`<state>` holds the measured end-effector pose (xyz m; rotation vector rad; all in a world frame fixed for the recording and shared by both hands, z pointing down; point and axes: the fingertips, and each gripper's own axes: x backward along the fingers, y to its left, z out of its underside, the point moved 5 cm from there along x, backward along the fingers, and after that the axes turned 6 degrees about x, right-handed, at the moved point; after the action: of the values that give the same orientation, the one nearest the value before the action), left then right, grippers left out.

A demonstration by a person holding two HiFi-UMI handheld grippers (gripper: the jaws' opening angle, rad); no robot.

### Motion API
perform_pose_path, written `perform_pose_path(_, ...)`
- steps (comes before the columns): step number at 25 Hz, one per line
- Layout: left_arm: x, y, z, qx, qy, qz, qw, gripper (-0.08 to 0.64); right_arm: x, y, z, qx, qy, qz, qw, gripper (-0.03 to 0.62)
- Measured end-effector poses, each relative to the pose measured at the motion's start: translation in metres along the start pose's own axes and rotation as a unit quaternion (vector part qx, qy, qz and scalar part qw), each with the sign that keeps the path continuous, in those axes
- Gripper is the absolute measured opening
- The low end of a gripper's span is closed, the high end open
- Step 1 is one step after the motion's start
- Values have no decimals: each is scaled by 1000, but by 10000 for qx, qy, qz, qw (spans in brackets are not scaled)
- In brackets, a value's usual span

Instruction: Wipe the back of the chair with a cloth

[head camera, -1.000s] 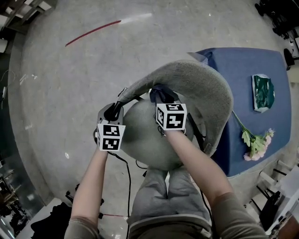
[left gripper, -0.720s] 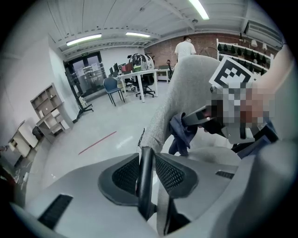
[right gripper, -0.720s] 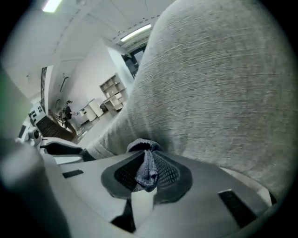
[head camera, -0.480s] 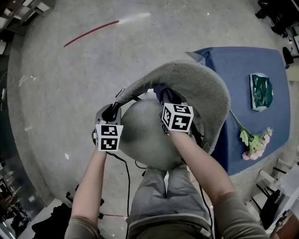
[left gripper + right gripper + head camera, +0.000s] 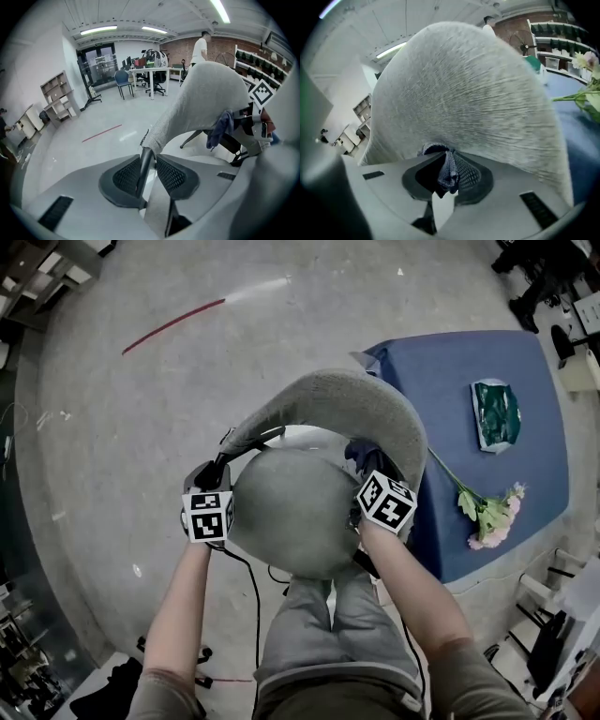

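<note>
The chair's grey fabric backrest point(image 5: 347, 404) curves round its rounded seat point(image 5: 291, 512). My right gripper point(image 5: 372, 470) is shut on a dark blue cloth point(image 5: 356, 452) and holds it against the inner face of the backrest, toward its right end. In the right gripper view the bunched cloth point(image 5: 448, 169) sits between the jaws, with the backrest point(image 5: 464, 93) filling the picture. My left gripper point(image 5: 221, 468) is shut on the thin black frame bar point(image 5: 142, 168) at the backrest's left end. From there the hanging cloth point(image 5: 222, 126) shows too.
A blue-covered table point(image 5: 525, 362) stands close to the right of the chair, with a green packet point(image 5: 495, 413) and pink flowers point(image 5: 487, 517) on it. A black cable point(image 5: 255, 596) trails on the floor under the seat. A person point(image 5: 200, 44) and desks stand far off.
My right gripper has slid with the cloth along the inside of the backrest, from its middle to its right end. The left gripper has stayed on the frame bar.
</note>
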<state>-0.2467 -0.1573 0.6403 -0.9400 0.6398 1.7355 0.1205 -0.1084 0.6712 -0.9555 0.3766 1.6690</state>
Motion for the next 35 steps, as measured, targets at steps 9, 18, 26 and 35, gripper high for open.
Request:
perform_pose_path(9, 47, -45, -22, -147, -279, 246, 9992, 120, 60, -21, -17, 197, -21, 91, 9998, 67)
perform_pose_path(18, 121, -83, -82, -367, -1179, 438, 9914, 103, 135, -10, -81, 534, -719, -1017, 9908, 69)
perform_pose_path(26, 192, -110, -130, -568, -1889, 494, 9791, 87, 214, 9, -156, 1125, -1723, -1824, 9614, 69)
perform_pose_path(35, 277, -130, -174, -784, -2753, 516, 9568, 68, 308, 34, -229, 1767, -2778, -2413, 9129, 69)
